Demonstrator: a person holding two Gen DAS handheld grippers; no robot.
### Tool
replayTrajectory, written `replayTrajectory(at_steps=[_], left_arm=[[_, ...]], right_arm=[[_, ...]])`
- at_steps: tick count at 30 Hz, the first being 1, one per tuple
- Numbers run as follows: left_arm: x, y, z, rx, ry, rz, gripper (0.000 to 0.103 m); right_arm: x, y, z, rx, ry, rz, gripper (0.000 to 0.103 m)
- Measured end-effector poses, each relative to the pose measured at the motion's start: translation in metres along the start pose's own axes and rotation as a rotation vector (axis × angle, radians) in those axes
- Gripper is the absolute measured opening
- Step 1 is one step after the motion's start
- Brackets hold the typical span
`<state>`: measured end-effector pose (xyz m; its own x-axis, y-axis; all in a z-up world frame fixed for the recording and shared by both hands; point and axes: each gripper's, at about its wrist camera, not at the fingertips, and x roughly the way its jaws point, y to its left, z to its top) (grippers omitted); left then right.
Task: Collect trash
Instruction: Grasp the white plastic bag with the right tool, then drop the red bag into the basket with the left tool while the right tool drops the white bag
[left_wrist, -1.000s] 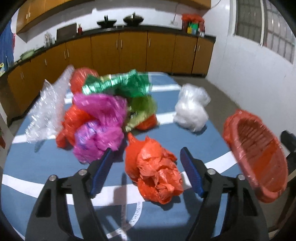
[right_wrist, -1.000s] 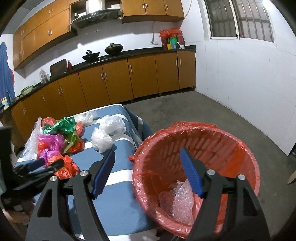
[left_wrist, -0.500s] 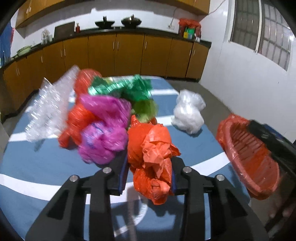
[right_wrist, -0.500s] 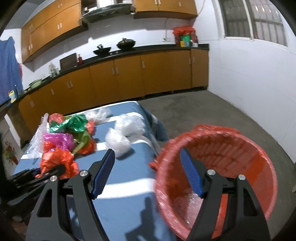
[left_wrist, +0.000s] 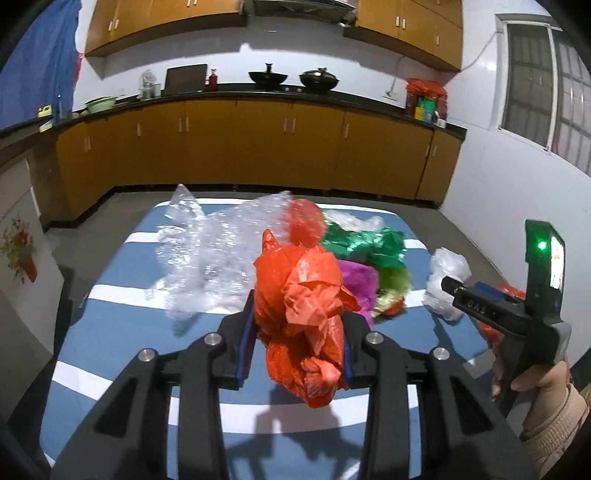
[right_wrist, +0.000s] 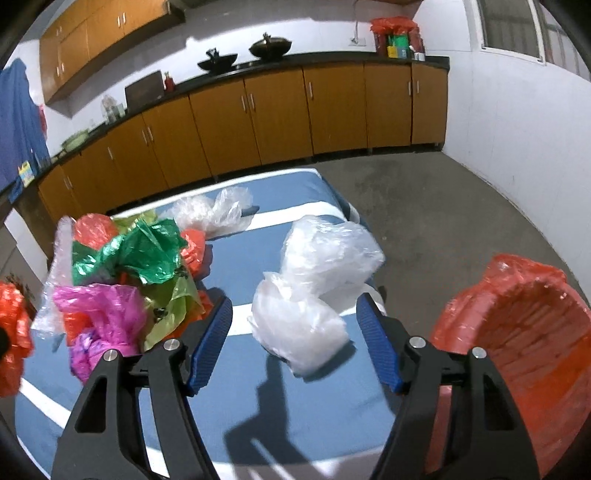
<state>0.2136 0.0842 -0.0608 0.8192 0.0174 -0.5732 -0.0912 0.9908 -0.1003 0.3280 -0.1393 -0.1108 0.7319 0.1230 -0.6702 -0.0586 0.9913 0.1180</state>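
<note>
1. Clamping a crumpled orange bag (left_wrist: 306, 321), the left claw (left_wrist: 297, 343) has both blue pads pressed into the plastic and holds it clear of the blue striped surface (left_wrist: 122, 354).
2. Spread wide and holding nothing, the right claw (right_wrist: 293, 347) has just been narrowing slightly, with a white bag (right_wrist: 314, 284) lying on the surface between its fingers, untouched.
3. Left of the white bag lies a heap of green, magenta and orange bags (right_wrist: 125, 277).
4. Right of the white bag, off the surface's edge, stands the red-lined bin (right_wrist: 524, 339).
5. Beyond the white bag lies a clear bag (right_wrist: 214, 212).
</note>
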Motion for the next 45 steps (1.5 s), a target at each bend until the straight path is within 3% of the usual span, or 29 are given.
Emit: replayTrajectory(at_steps=[3, 7, 10, 25, 34, 45], left_arm=[[-0.001, 0.006, 0.001, -0.011, 0.005, 0.003, 0.037], [-0.001, 0.005, 0.001, -0.013, 0.010, 0.001, 0.037], [-0.001, 0.004, 0.000, -0.014, 0.011, -0.003, 0.037], [-0.012, -0.022, 0.003, 0.019, -0.001, -0.076, 0.037], [-0.021, -0.052, 0.002, 0.071, -0.007, -0.134, 0.037], [-0.026, -0.099, 0.000, 0.144, 0.001, -0.237, 0.036]], right_arm=[[0.011, 0.003, -0.001, -0.023, 0.040, -0.014, 0.068], [0.016, 0.002, -0.003, -0.021, 0.079, -0.002, 0.033], [0.013, 0.002, -0.007, -0.040, 0.092, 0.002, 0.023], [-0.103, -0.020, -0.032, -0.033, -0.052, 0.074, 0.020], [-0.147, -0.041, -0.042, -0.034, -0.135, 0.000, 0.020], [-0.174, -0.074, -0.058, 0.039, -0.173, -0.060, 0.020]])
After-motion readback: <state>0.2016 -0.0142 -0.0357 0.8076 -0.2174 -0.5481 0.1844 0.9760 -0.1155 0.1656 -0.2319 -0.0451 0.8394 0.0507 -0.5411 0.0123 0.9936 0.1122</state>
